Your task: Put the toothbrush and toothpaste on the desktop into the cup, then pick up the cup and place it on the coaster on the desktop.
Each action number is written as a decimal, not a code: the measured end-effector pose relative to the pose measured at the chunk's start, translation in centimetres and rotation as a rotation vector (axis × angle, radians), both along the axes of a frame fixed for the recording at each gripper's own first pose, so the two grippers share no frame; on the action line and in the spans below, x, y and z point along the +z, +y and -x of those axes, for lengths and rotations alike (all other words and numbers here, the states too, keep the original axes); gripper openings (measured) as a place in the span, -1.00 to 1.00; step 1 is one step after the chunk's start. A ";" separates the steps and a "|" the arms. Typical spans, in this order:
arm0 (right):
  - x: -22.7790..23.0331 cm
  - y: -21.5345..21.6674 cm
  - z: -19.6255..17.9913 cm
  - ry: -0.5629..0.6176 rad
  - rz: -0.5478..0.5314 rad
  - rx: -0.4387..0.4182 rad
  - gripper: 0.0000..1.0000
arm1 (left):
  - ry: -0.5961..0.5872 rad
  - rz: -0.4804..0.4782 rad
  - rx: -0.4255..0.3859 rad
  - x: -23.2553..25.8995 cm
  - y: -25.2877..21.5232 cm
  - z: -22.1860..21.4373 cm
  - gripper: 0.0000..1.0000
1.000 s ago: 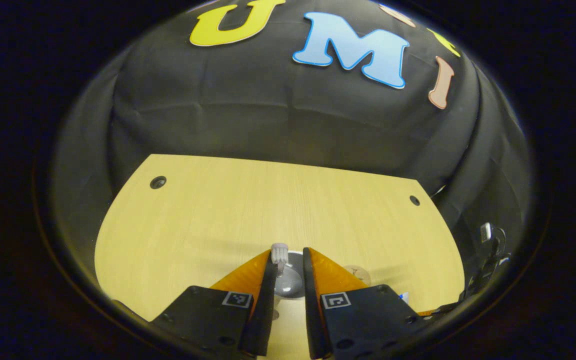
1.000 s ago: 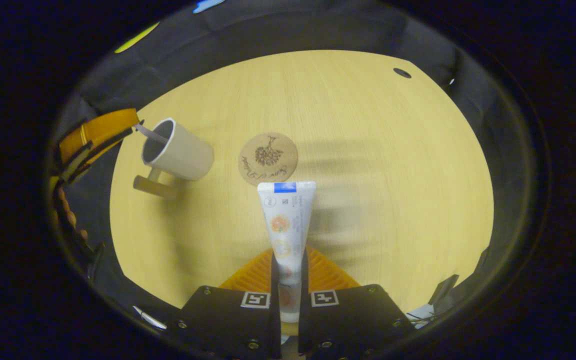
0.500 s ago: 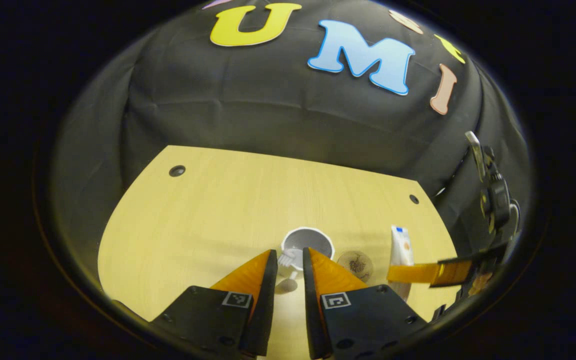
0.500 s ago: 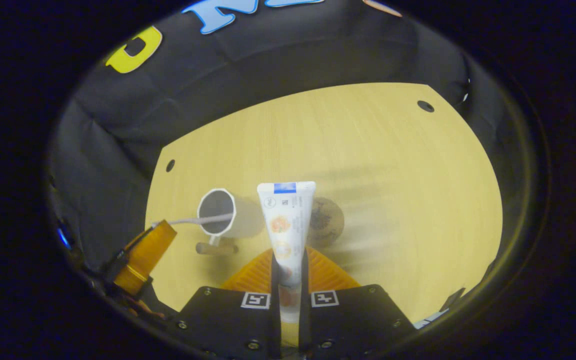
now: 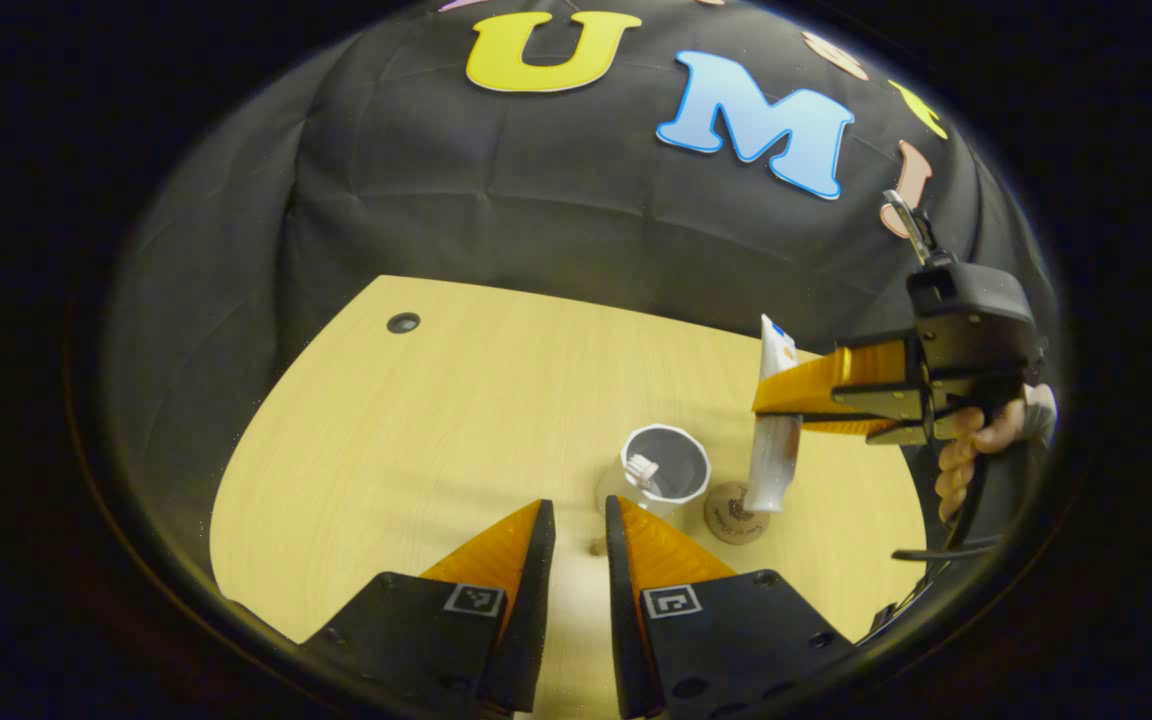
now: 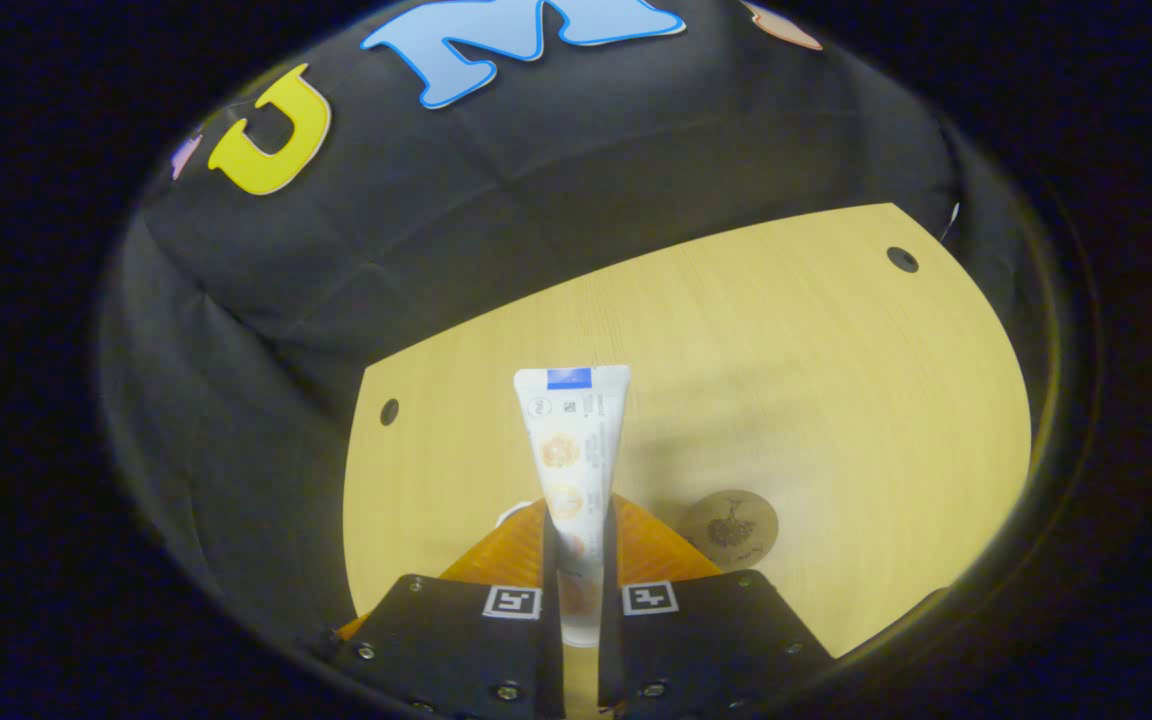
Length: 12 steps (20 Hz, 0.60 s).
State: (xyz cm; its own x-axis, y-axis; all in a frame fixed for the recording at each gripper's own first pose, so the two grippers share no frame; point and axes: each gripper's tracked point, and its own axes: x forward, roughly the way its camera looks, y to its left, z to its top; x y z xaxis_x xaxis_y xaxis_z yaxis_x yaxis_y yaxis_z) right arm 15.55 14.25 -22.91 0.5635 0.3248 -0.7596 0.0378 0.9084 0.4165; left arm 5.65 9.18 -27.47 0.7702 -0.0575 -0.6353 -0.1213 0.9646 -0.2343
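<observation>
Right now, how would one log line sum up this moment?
toothbrush: in cup | toothpaste: gripped by right gripper, above desk | left gripper: holds nothing | coaster: bare

Desktop pale yellow wood grain, fine streaks, small dark round holes near the back corners. Cup white outside, grey inside. Toothbrush head white, poking up in the cup. Coaster tan-brown cork look, dark printed plant motif in the middle. Toothpaste tube white, blue band at the crimped end, orange round fruit-like prints down the body, small dark print marks near the top. Booth wall black cloth, creased.
</observation>
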 end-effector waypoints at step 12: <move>-1.7 6.0 -4.0 -0.334 0.092 0.156 -0.70 | 0.029 -0.038 0.088 0.1 5.4 2.7 -0.23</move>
State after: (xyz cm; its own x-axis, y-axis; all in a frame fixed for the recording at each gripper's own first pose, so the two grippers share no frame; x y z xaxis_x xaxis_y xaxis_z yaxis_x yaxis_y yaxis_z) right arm 19.58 20.21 -24.61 0.7341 0.3650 -0.5726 -0.2278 0.9267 0.2987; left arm 2.98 14.54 -27.41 0.7524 0.0341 -0.6578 -0.2119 0.9581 -0.1927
